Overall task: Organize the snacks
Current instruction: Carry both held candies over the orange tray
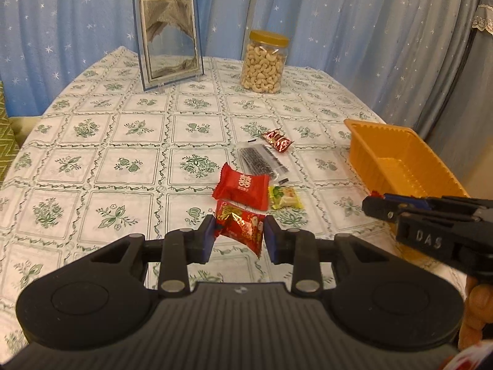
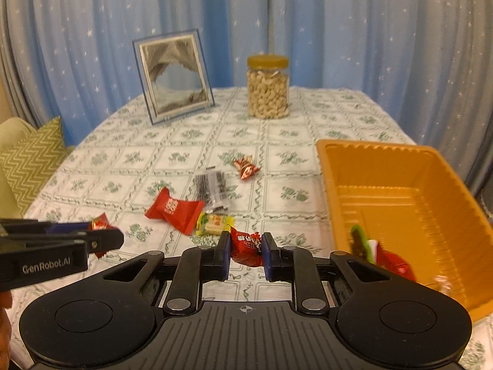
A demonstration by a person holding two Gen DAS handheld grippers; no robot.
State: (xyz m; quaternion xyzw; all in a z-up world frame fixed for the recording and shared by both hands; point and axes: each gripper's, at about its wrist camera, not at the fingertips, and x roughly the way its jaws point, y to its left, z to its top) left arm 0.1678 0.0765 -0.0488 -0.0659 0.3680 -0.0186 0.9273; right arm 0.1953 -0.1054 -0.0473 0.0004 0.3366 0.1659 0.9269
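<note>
My left gripper (image 1: 239, 233) is shut on a red and gold snack packet (image 1: 242, 227), held above the cloth. My right gripper (image 2: 246, 251) is shut on a small red candy packet (image 2: 246, 246) left of the orange tray (image 2: 385, 166). The tray holds a green-edged snack (image 2: 362, 243) and a red packet (image 2: 396, 262). On the table lie a red packet with white characters (image 1: 242, 186), a yellow-green candy (image 1: 285, 197), a clear packet of dark seeds (image 1: 262, 160) and a red foil candy (image 1: 277, 139). The right gripper shows in the left wrist view (image 1: 374, 205), the left gripper in the right wrist view (image 2: 118, 239).
A jar of cashews (image 1: 265, 61) with a yellow lid and a framed sand picture (image 1: 169, 38) stand at the back of the table. A green zigzag cushion (image 2: 30, 166) sits off the left edge. Blue starred curtains hang behind.
</note>
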